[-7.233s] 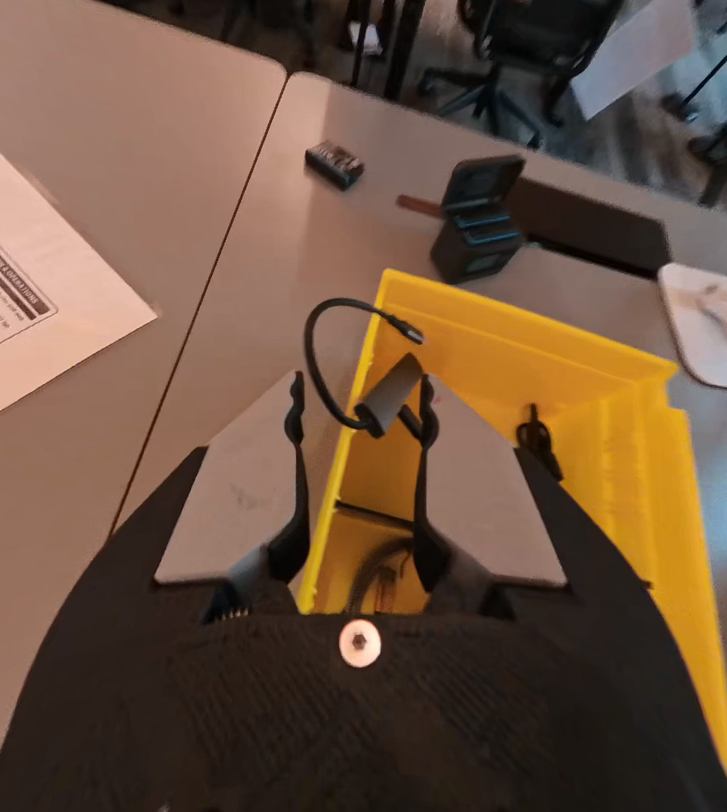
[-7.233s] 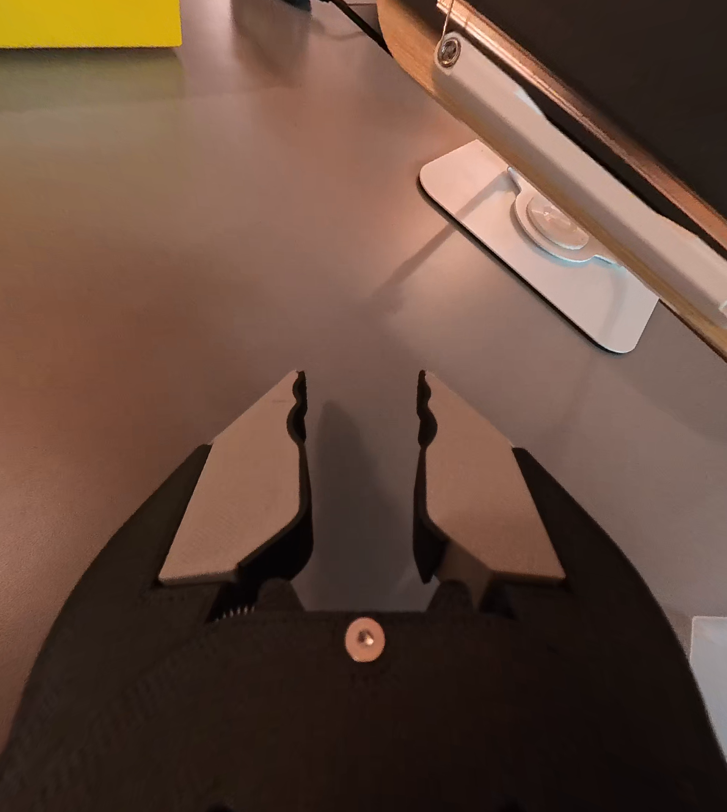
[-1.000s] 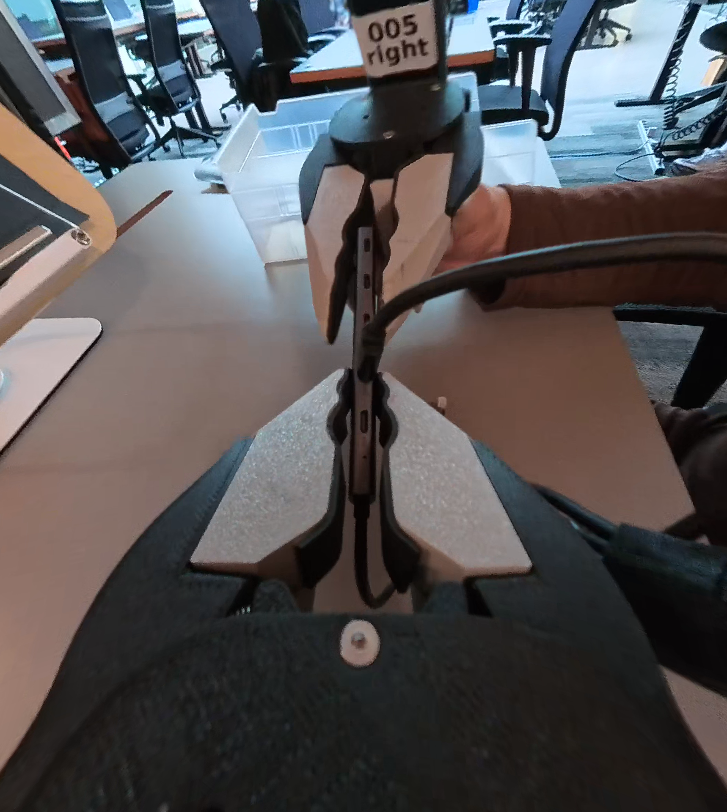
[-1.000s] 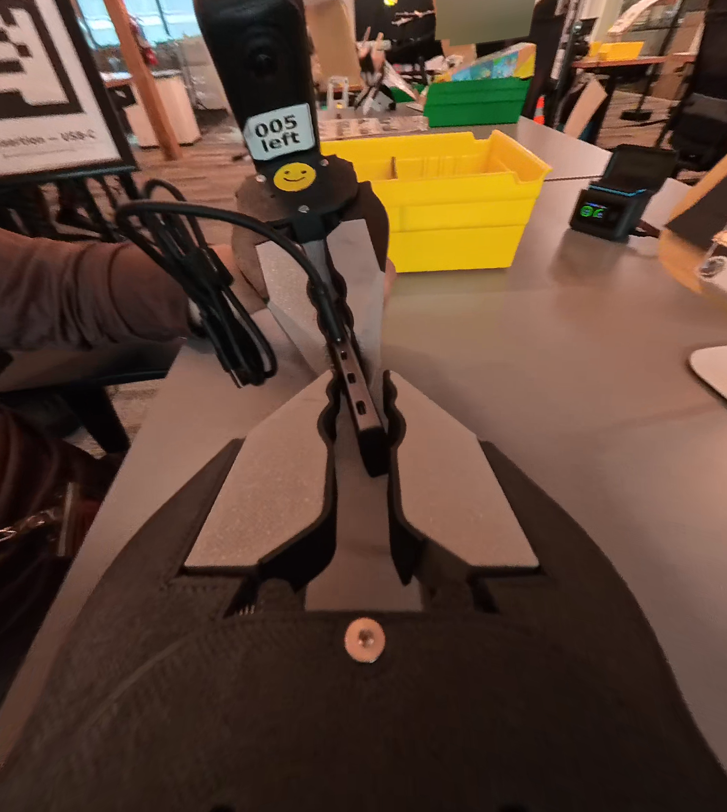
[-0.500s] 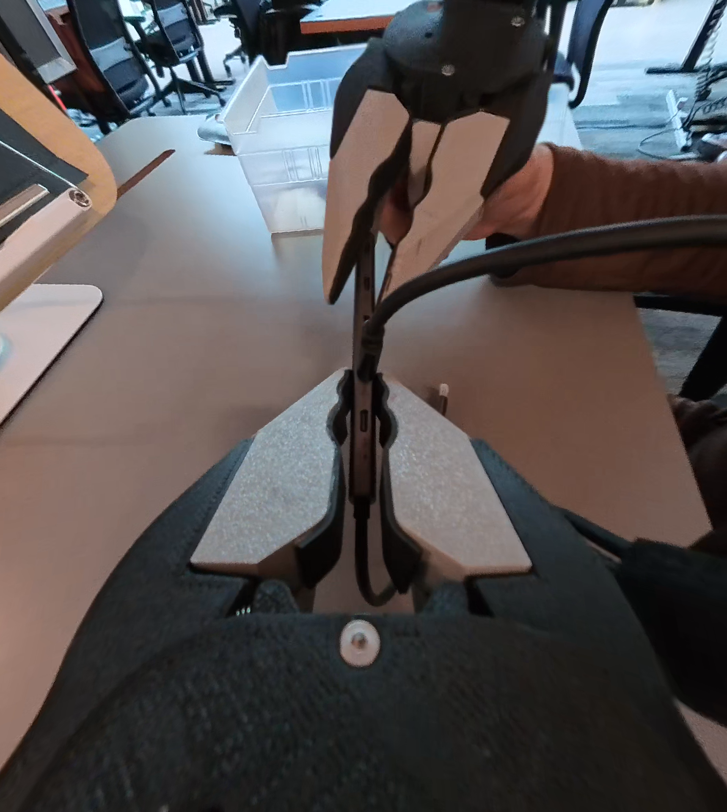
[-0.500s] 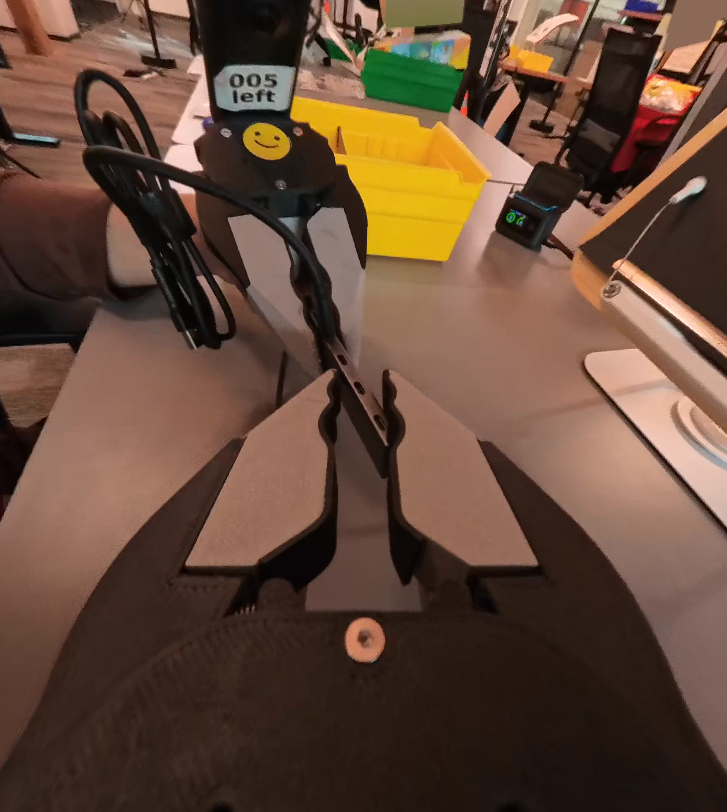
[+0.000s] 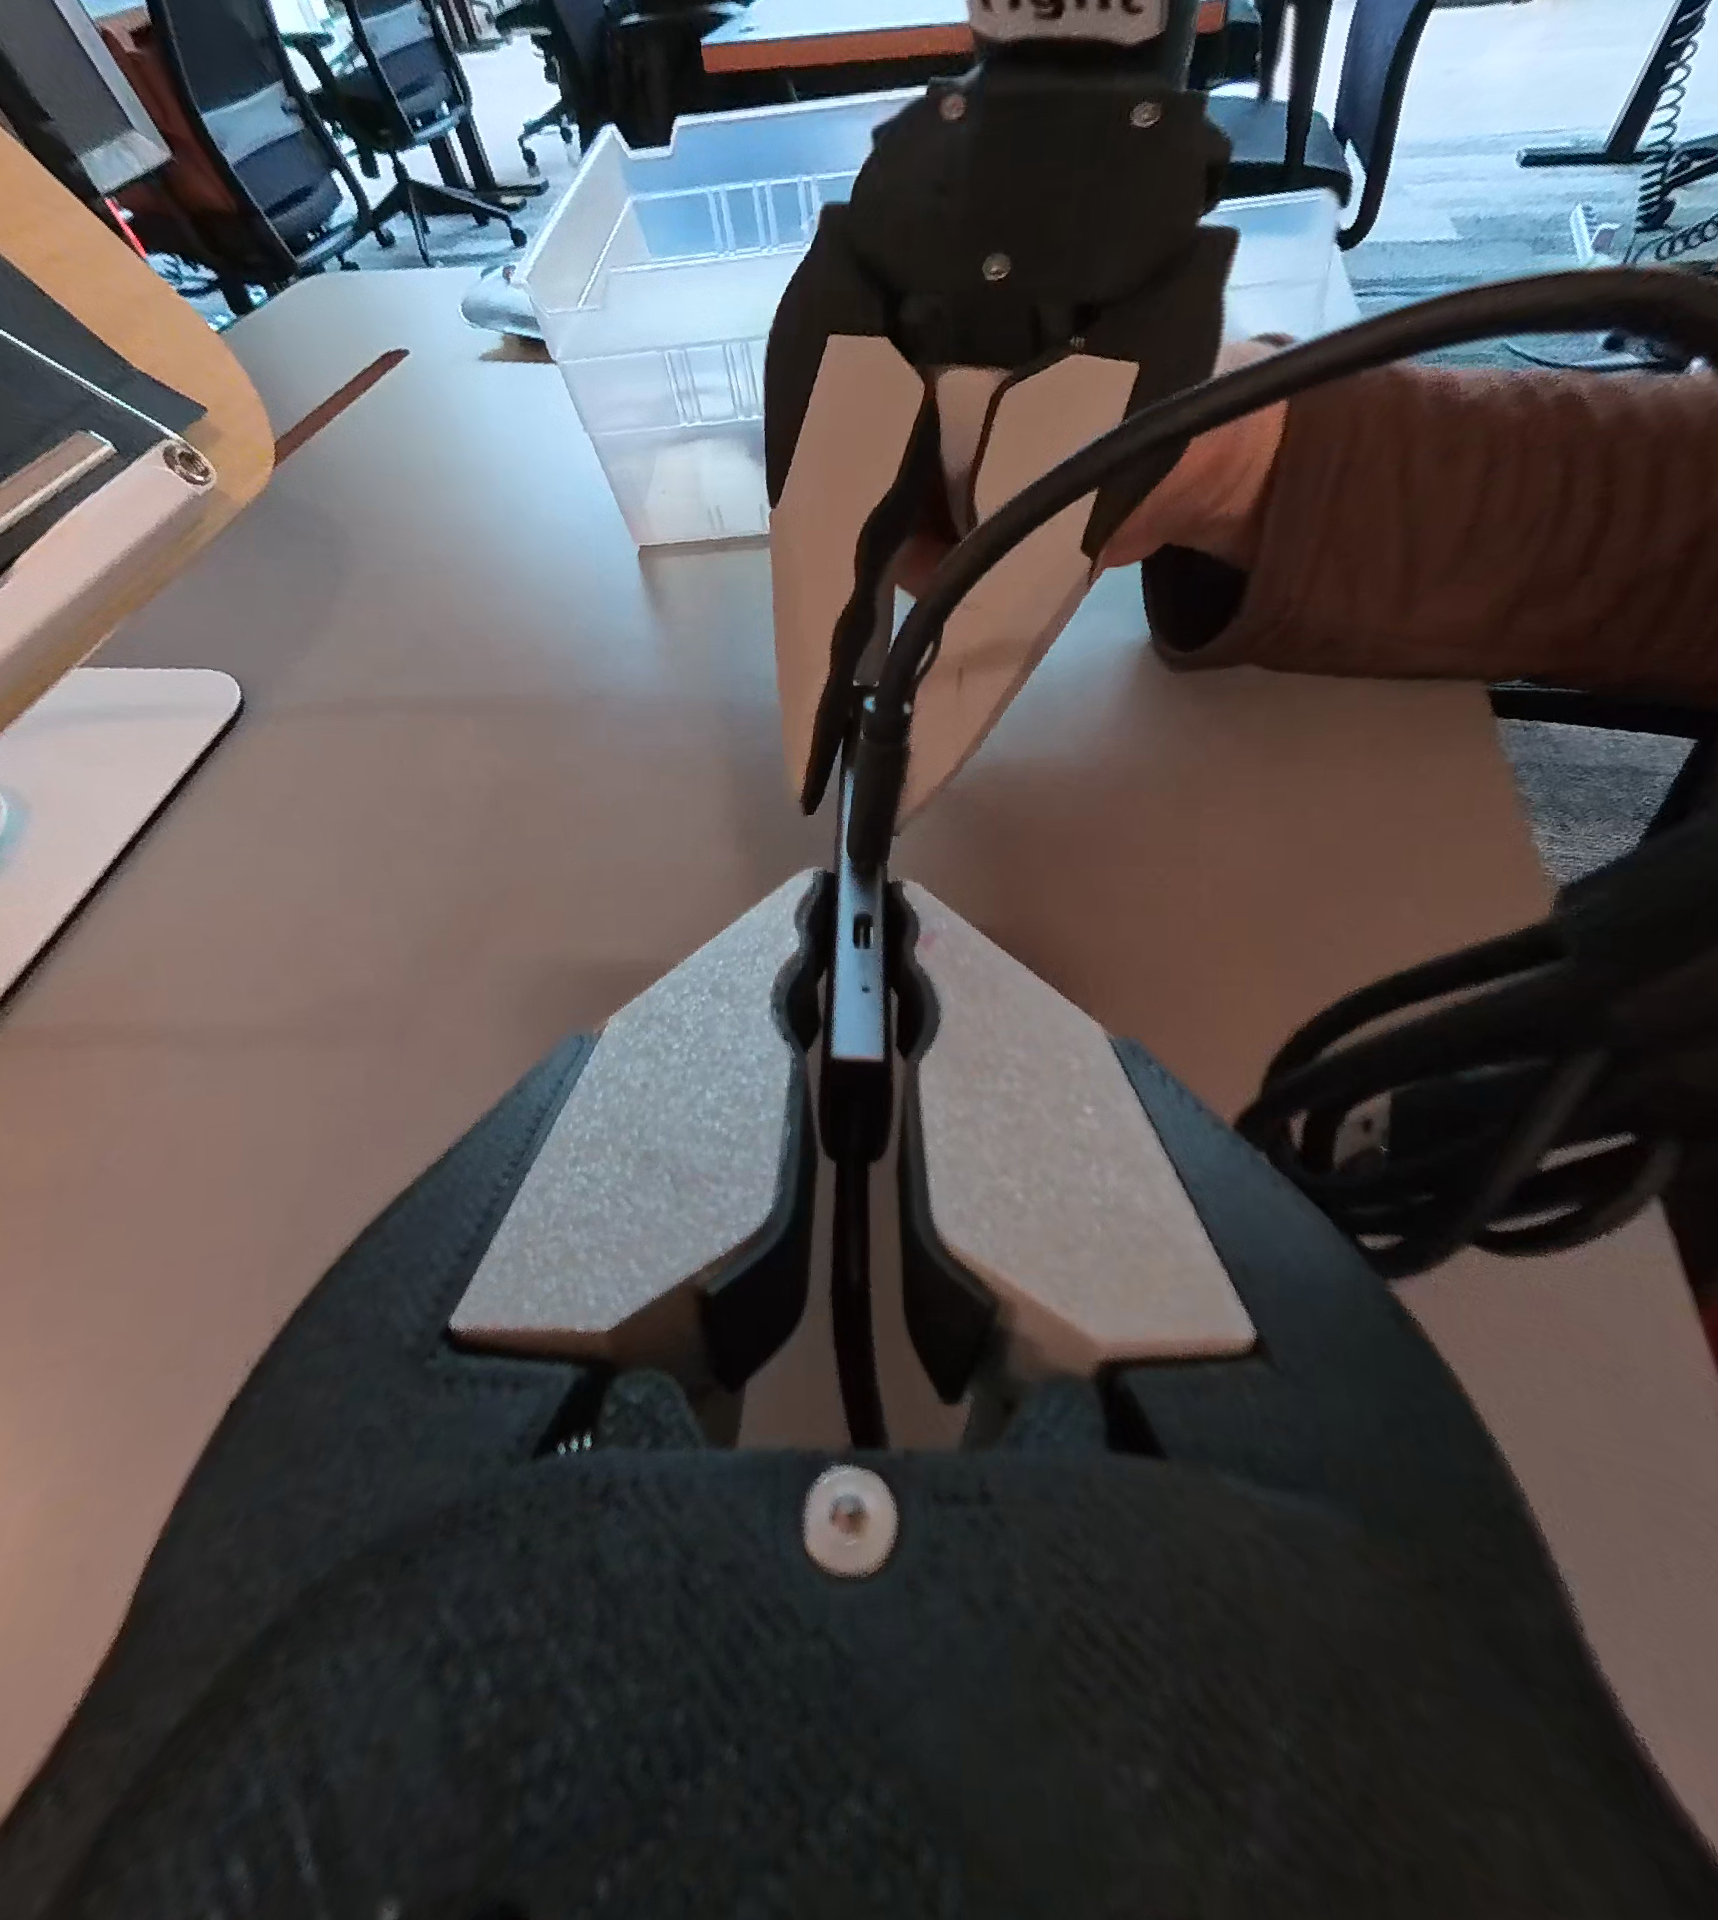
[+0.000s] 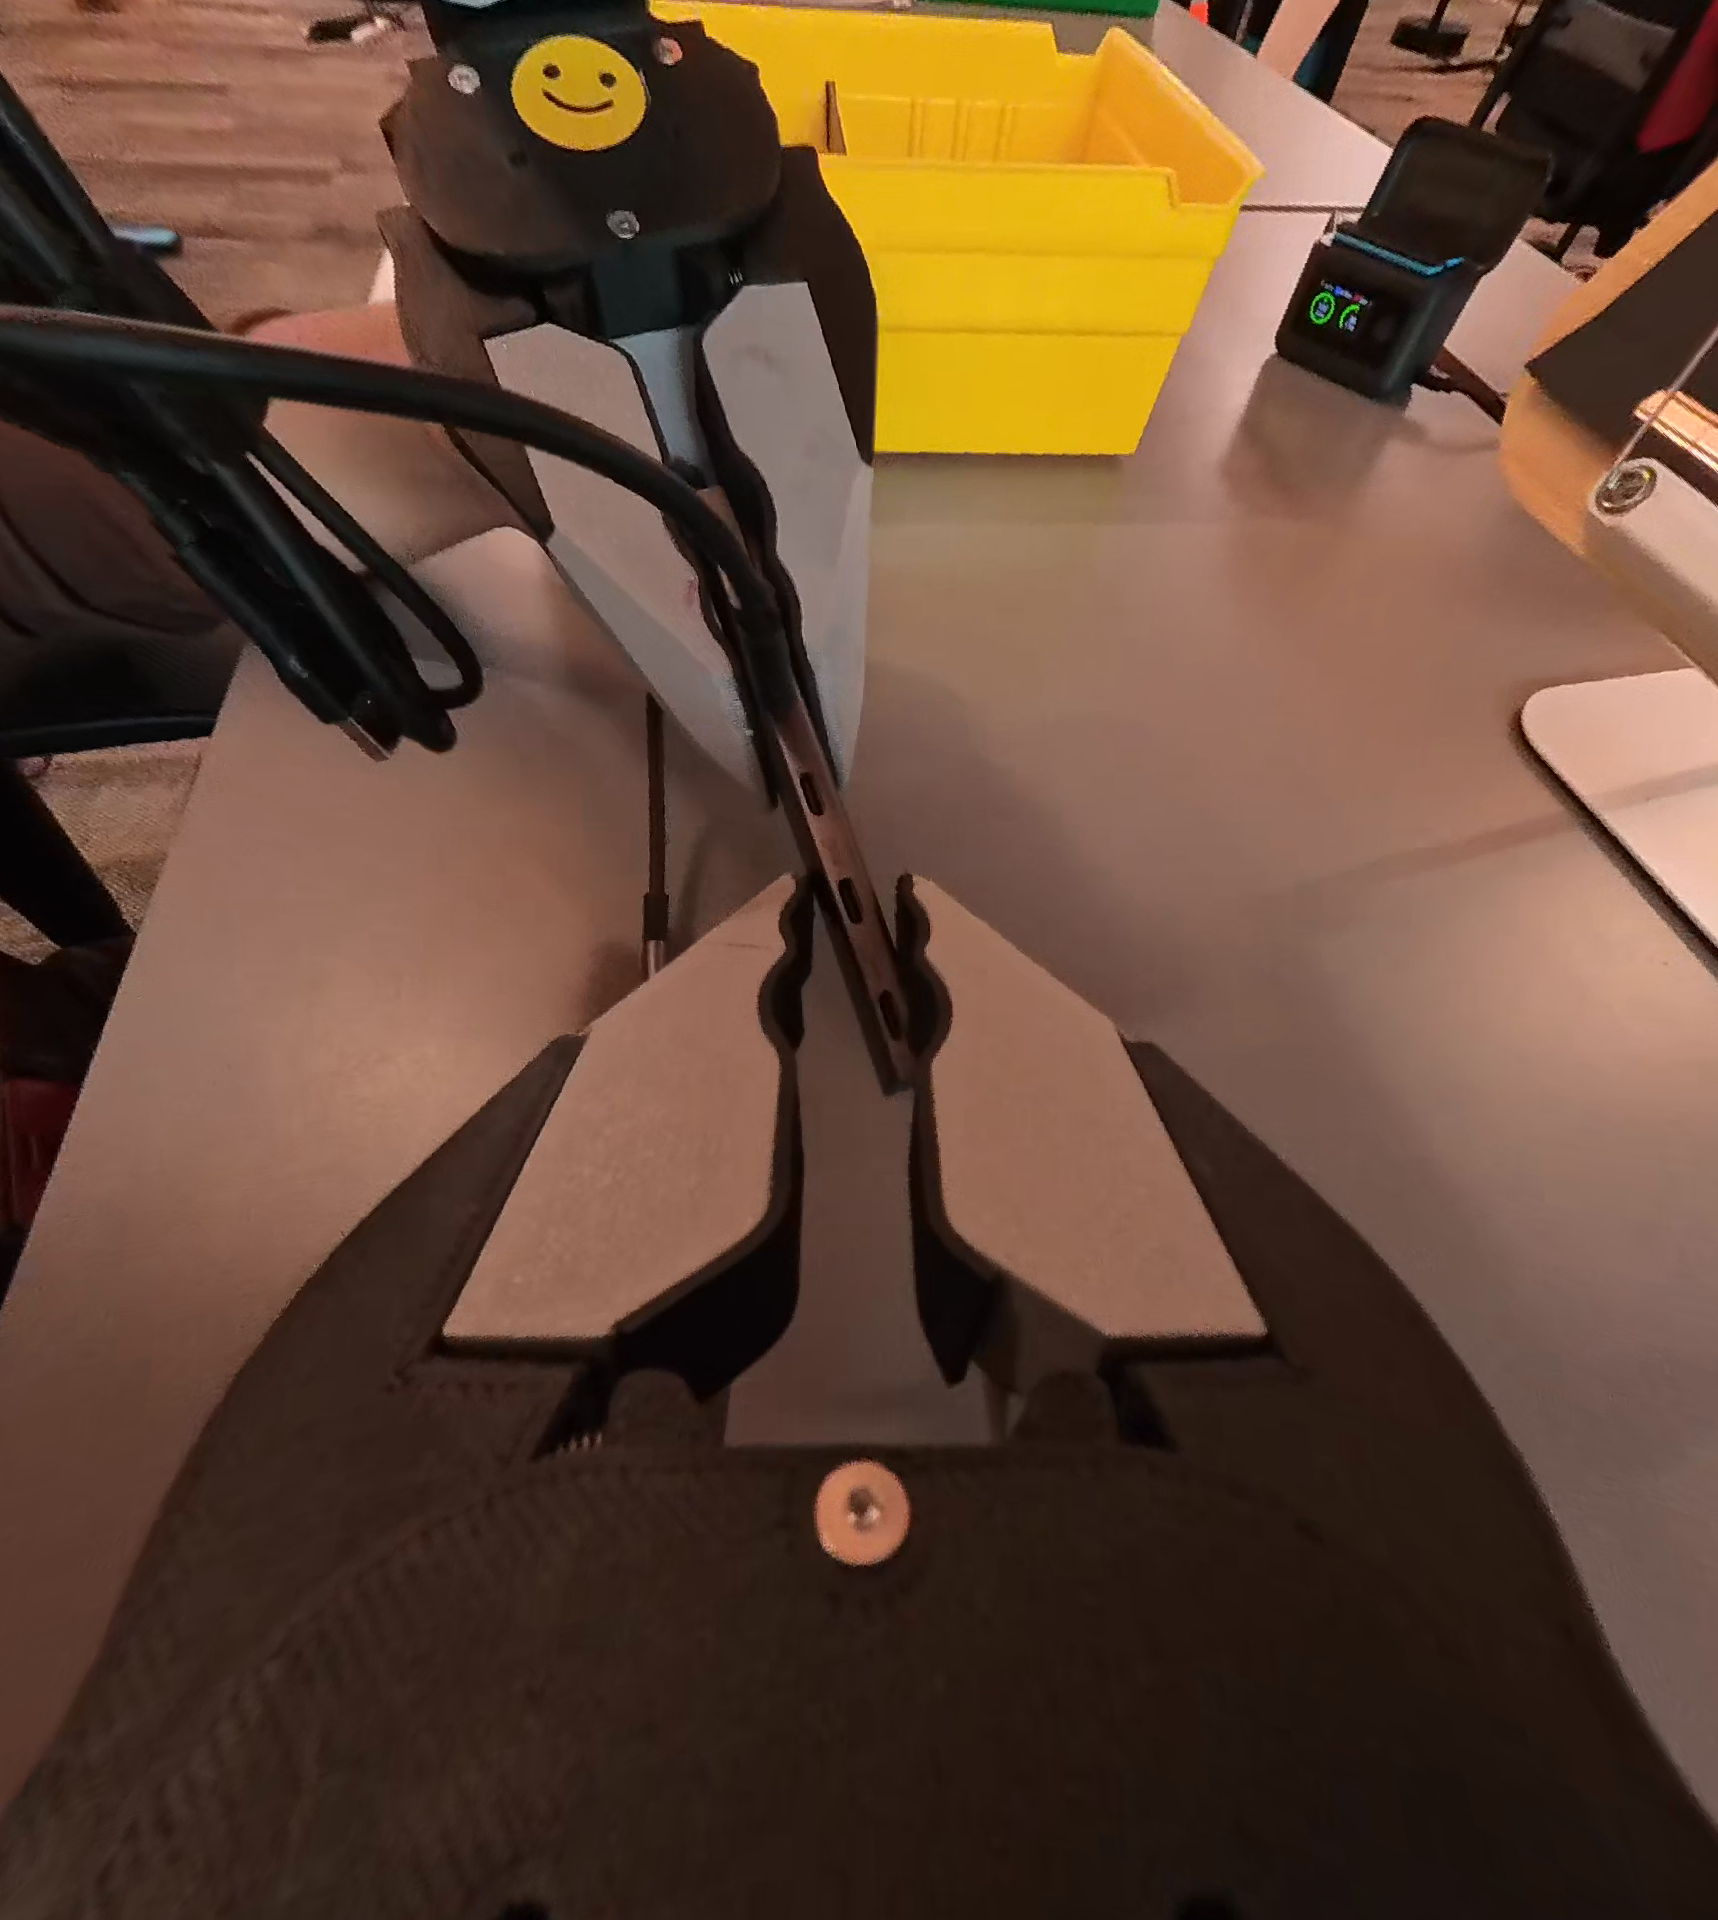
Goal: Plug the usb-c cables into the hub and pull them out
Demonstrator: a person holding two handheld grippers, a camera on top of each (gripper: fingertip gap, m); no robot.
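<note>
Since half a second ago, right tool [image 8: 853, 914] has slid farther along the hub [image 8: 850, 914], jaws parted around its free end. Left tool [image 7: 853, 914] stays clenched on the hub, cable [image 7: 1125, 457] plugged in. Next, I judge: grip that plug, pull straight. Only right view shows the empty ports.
</note>
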